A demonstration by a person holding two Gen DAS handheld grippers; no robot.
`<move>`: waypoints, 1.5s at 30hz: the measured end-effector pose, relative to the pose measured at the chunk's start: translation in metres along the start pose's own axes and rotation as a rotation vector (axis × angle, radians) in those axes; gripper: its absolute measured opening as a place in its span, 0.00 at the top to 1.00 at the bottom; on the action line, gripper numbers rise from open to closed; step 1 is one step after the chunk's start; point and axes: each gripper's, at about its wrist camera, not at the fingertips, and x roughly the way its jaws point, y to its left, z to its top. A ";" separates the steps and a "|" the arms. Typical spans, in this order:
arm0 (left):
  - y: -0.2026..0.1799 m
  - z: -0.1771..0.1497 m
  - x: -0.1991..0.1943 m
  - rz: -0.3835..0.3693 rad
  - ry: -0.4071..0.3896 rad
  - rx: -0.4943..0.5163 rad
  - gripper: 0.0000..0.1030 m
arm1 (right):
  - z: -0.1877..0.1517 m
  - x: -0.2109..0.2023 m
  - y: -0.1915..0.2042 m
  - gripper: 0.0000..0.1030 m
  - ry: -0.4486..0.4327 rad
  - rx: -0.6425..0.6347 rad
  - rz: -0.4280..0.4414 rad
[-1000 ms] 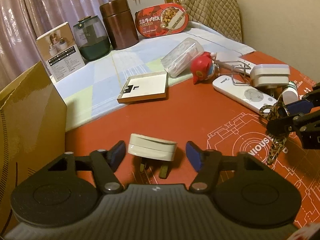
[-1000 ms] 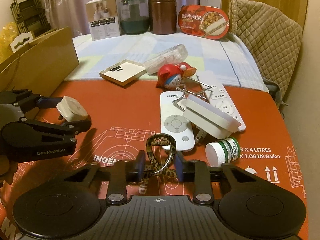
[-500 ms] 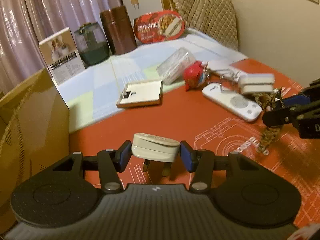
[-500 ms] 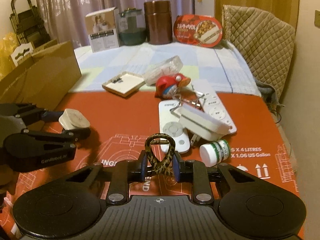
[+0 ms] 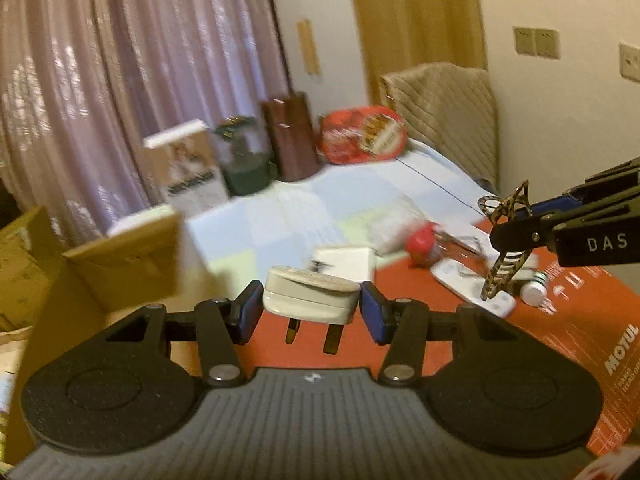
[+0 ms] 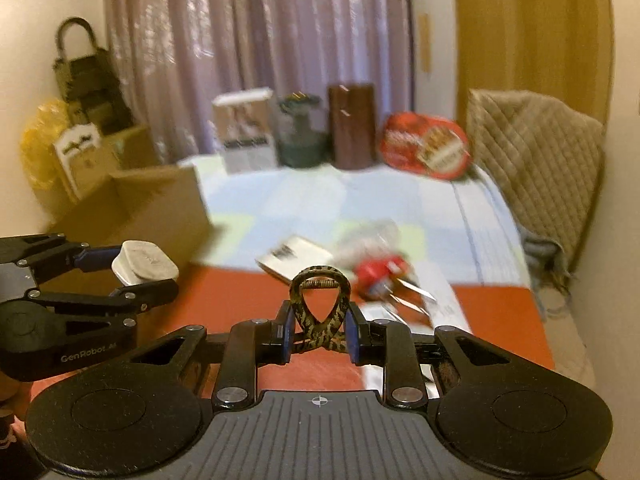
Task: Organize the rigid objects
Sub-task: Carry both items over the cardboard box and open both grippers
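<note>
Gripping plug [image 5: 311,295] w/ left gripper [image 5: 311,312], above mat edge [image 5: 384,276].

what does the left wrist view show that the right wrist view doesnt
Only the left wrist view shows the white plug's two metal prongs, the small white bottle and the MOTUL print on the red mat.

Only the right wrist view shows the yellow bag and the dark handled rack in the left corner.

Both show the left gripper shut on the plug, the right gripper shut on the patterned strap, and the cardboard box.
</note>
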 end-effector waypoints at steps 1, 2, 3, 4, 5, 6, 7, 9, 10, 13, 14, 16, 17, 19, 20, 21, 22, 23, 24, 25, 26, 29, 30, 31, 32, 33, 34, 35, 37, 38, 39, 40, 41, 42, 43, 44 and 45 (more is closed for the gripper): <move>0.011 0.003 -0.005 0.009 -0.003 -0.011 0.54 | 0.007 -0.001 0.008 0.78 -0.007 -0.008 0.017; 0.023 0.006 -0.010 0.018 -0.004 -0.027 0.54 | 0.015 -0.001 0.018 0.78 -0.013 -0.016 0.039; 0.036 0.008 -0.016 0.034 -0.003 -0.039 0.54 | 0.022 -0.001 0.027 0.78 -0.016 -0.019 0.060; 0.048 0.009 -0.021 0.053 -0.003 -0.043 0.54 | 0.030 -0.001 0.038 0.78 -0.019 -0.020 0.088; 0.061 0.010 -0.024 0.075 -0.004 -0.046 0.54 | 0.037 0.000 0.048 0.78 -0.021 -0.017 0.114; 0.075 0.010 -0.027 0.096 -0.002 -0.050 0.54 | 0.043 0.002 0.057 0.78 -0.020 -0.015 0.140; 0.089 0.010 -0.030 0.113 0.004 -0.052 0.54 | 0.049 0.005 0.068 0.78 -0.018 -0.016 0.165; 0.115 0.007 -0.033 0.143 0.021 -0.057 0.54 | 0.062 0.014 0.090 0.78 -0.010 -0.034 0.203; 0.126 0.004 -0.035 0.155 0.030 -0.056 0.54 | 0.066 0.018 0.102 0.78 -0.007 -0.046 0.220; 0.154 -0.004 -0.036 0.173 0.049 -0.056 0.54 | 0.075 0.035 0.138 0.78 0.004 -0.083 0.271; 0.163 -0.007 -0.035 0.173 0.056 -0.061 0.54 | 0.077 0.041 0.148 0.78 0.010 -0.094 0.287; 0.174 -0.012 -0.033 0.176 0.069 -0.055 0.54 | 0.077 0.054 0.168 0.78 0.025 -0.120 0.306; 0.178 -0.016 -0.032 0.173 0.073 -0.048 0.54 | 0.077 0.061 0.178 0.78 0.031 -0.136 0.313; 0.190 -0.022 -0.029 0.159 0.084 -0.050 0.54 | 0.076 0.077 0.193 0.78 0.048 -0.165 0.324; 0.194 -0.023 -0.028 0.152 0.087 -0.050 0.54 | 0.074 0.084 0.198 0.78 0.060 -0.180 0.326; 0.196 -0.028 -0.028 0.146 0.093 -0.043 0.54 | 0.072 0.089 0.202 0.78 0.068 -0.196 0.329; 0.196 -0.032 -0.027 0.143 0.098 -0.035 0.54 | 0.069 0.095 0.206 0.78 0.074 -0.214 0.334; 0.197 -0.035 -0.025 0.138 0.102 -0.029 0.54 | 0.066 0.097 0.211 0.78 0.081 -0.232 0.340; 0.198 -0.038 -0.023 0.131 0.107 -0.028 0.54 | 0.064 0.102 0.214 0.78 0.087 -0.252 0.344; 0.199 -0.042 -0.021 0.125 0.113 -0.030 0.54 | 0.062 0.106 0.218 0.78 0.094 -0.272 0.348; 0.200 -0.044 -0.019 0.119 0.118 -0.034 0.54 | 0.059 0.110 0.221 0.78 0.101 -0.291 0.350; 0.201 -0.051 -0.012 0.098 0.128 -0.038 0.54 | 0.050 0.119 0.228 0.78 0.122 -0.339 0.348; 0.200 -0.053 -0.010 0.092 0.131 -0.036 0.54 | 0.046 0.120 0.230 0.78 0.126 -0.355 0.349; 0.199 -0.054 -0.008 0.088 0.135 -0.035 0.54 | 0.043 0.119 0.231 0.78 0.129 -0.370 0.349; 0.199 -0.056 -0.007 0.086 0.138 -0.035 0.54 | 0.040 0.120 0.233 0.78 0.133 -0.387 0.348; 0.199 -0.057 -0.006 0.085 0.140 -0.039 0.54 | 0.038 0.121 0.235 0.78 0.135 -0.400 0.348; 0.199 -0.058 -0.005 0.083 0.141 -0.042 0.54 | 0.036 0.122 0.236 0.78 0.136 -0.409 0.348; 0.199 -0.059 -0.005 0.083 0.141 -0.046 0.54 | 0.035 0.123 0.236 0.78 0.135 -0.416 0.346; 0.200 -0.061 -0.004 0.081 0.144 -0.055 0.53 | 0.033 0.123 0.238 0.78 0.132 -0.429 0.342; 0.200 -0.061 -0.004 0.083 0.140 -0.059 0.53 | 0.033 0.123 0.239 0.78 0.132 -0.433 0.341; 0.200 -0.061 -0.005 0.087 0.135 -0.064 0.51 | 0.033 0.123 0.239 0.78 0.131 -0.432 0.340; 0.201 -0.060 -0.005 0.093 0.137 -0.070 0.47 | 0.033 0.123 0.239 0.78 0.130 -0.430 0.338; 0.202 -0.059 -0.007 0.100 0.135 -0.080 0.40 | 0.033 0.123 0.239 0.78 0.126 -0.428 0.336; 0.203 -0.057 -0.009 0.104 0.129 -0.091 0.39 | 0.034 0.123 0.239 0.74 0.128 -0.425 0.332; 0.204 -0.056 -0.012 0.106 0.124 -0.100 0.39 | 0.034 0.123 0.237 0.64 0.129 -0.419 0.334; 0.205 -0.055 -0.015 0.112 0.119 -0.110 0.38 | 0.035 0.119 0.236 0.58 0.123 -0.409 0.334; 0.207 -0.054 -0.019 0.119 0.113 -0.119 0.39 | 0.036 0.115 0.234 0.50 0.109 -0.397 0.335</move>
